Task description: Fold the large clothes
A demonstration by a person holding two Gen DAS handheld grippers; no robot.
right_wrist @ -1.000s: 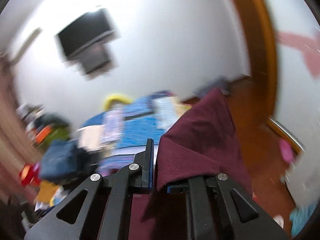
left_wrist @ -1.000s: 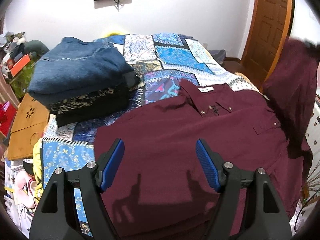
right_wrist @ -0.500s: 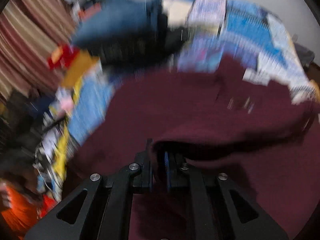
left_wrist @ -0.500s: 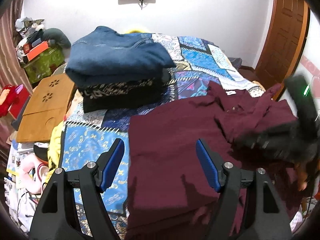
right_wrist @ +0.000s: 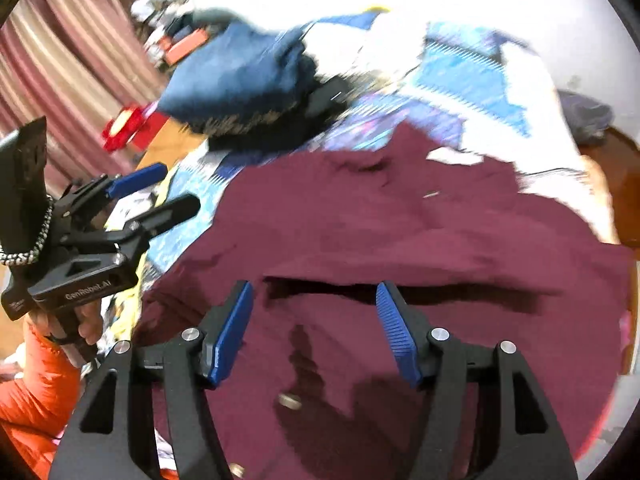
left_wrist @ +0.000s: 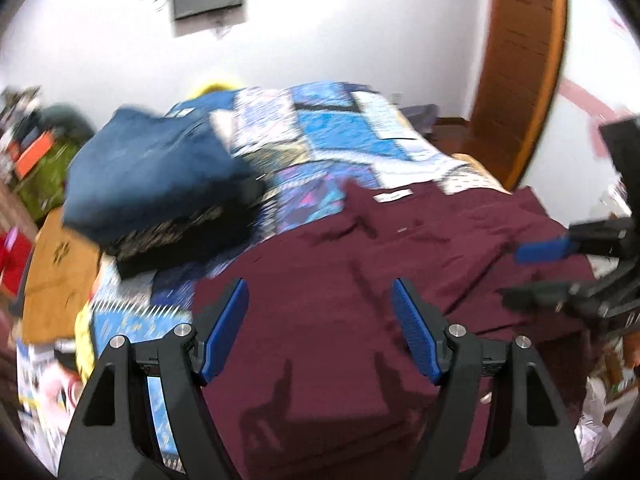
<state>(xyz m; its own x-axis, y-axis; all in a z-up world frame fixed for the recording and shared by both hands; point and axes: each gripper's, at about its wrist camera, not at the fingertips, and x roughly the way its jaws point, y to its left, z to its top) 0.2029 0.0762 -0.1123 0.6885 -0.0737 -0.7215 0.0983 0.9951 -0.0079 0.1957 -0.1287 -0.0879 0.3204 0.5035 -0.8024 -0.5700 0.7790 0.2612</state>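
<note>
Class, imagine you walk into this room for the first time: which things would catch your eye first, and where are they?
A big maroon shirt sprawls across the near half of the patchwork bedspread, one side folded over. Beyond it to the left sits a stack of folded clothes topped by blue denim. Two blue-padded hand-held grippers, left and right, hover over the shirt, holding nothing.

We see a maroon shirt (right_wrist: 400, 232) of matt woven cloth spread under the right hand-held gripper (right_wrist: 316, 324), creased, with small shiny buttons. The hand-held gripper has matt black plastic arms, ribbed blue pads (right_wrist: 394, 332) and bright metal screws; the left hand-held gripper (left_wrist: 320, 328) looks alike. Beyond them lie a printed quilt (left_wrist: 340, 132) of smooth cloth and a folded denim garment (left_wrist: 152, 172), coarse and dull. To the right stands a glossy wooden door (left_wrist: 520, 72).
</note>
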